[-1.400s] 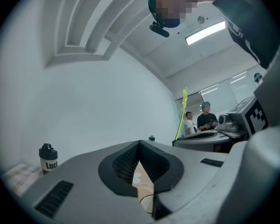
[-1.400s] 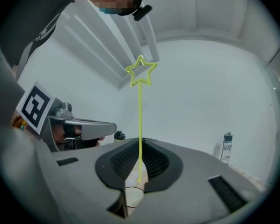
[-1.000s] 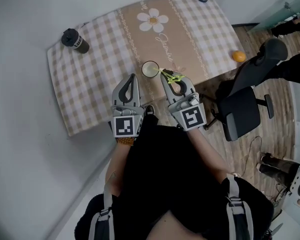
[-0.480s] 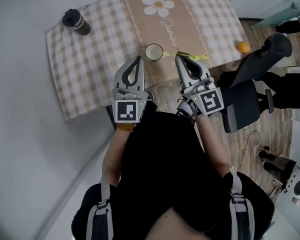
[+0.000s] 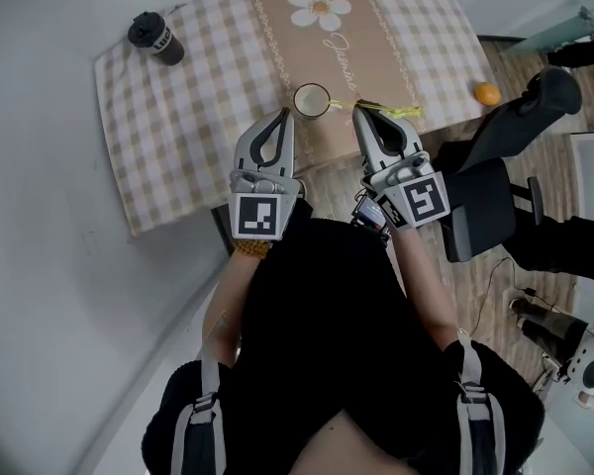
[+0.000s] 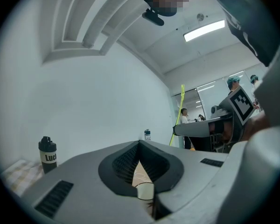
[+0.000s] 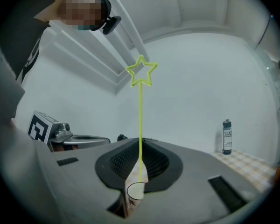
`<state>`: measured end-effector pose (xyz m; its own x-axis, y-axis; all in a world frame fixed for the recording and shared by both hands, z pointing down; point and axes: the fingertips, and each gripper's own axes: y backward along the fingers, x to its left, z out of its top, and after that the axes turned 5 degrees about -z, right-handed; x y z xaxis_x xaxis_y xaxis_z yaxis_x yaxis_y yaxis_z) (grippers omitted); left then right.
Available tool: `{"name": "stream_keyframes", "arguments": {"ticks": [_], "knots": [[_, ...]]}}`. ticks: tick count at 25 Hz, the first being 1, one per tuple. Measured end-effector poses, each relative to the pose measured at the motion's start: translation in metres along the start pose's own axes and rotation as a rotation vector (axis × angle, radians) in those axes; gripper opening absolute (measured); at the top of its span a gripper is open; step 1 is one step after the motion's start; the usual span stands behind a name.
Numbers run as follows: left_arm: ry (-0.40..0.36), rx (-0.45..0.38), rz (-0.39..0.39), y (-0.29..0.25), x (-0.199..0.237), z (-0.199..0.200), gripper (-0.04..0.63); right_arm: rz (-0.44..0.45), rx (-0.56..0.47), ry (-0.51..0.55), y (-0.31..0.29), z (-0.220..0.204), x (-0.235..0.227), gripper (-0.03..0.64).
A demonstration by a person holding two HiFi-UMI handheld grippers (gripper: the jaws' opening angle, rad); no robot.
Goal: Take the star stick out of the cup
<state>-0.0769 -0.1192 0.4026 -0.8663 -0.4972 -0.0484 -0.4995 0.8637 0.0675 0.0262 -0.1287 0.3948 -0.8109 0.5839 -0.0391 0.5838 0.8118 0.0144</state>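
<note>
Left hand-held gripper (image 5: 280, 117) closed and empty — right hand-held gripper (image 5: 362, 114) alongside, clamped on the star stick (image 7: 140, 111).

You wear a black top (image 5: 322, 334), and a grey strap with a buckle lies over each shoulder (image 5: 200, 431). At your left wrist an orange cuff (image 5: 249, 249) shows. The left hand-held gripper (image 5: 281, 117) and the right hand-held gripper (image 5: 359, 115) have the same look: a grey moulded shell, two curved jaws lined with black ribbed pads, and a cube (image 5: 258, 216) with black-and-white square markers.
</note>
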Motion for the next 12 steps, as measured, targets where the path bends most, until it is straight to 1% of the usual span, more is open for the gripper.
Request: {"name": "stream_keyframes", "arguments": {"ticks": [3, 12], "knots": [[0.009, 0.004, 0.001, -0.001, 0.001, -0.002, 0.003, 0.004, 0.001, -0.003, -0.003, -0.002, 0.001, 0.023], [0.003, 0.015, 0.002, -0.004, 0.006, -0.007, 0.003, 0.023, -0.001, 0.001, -0.012, -0.002, 0.001, 0.023]]}}
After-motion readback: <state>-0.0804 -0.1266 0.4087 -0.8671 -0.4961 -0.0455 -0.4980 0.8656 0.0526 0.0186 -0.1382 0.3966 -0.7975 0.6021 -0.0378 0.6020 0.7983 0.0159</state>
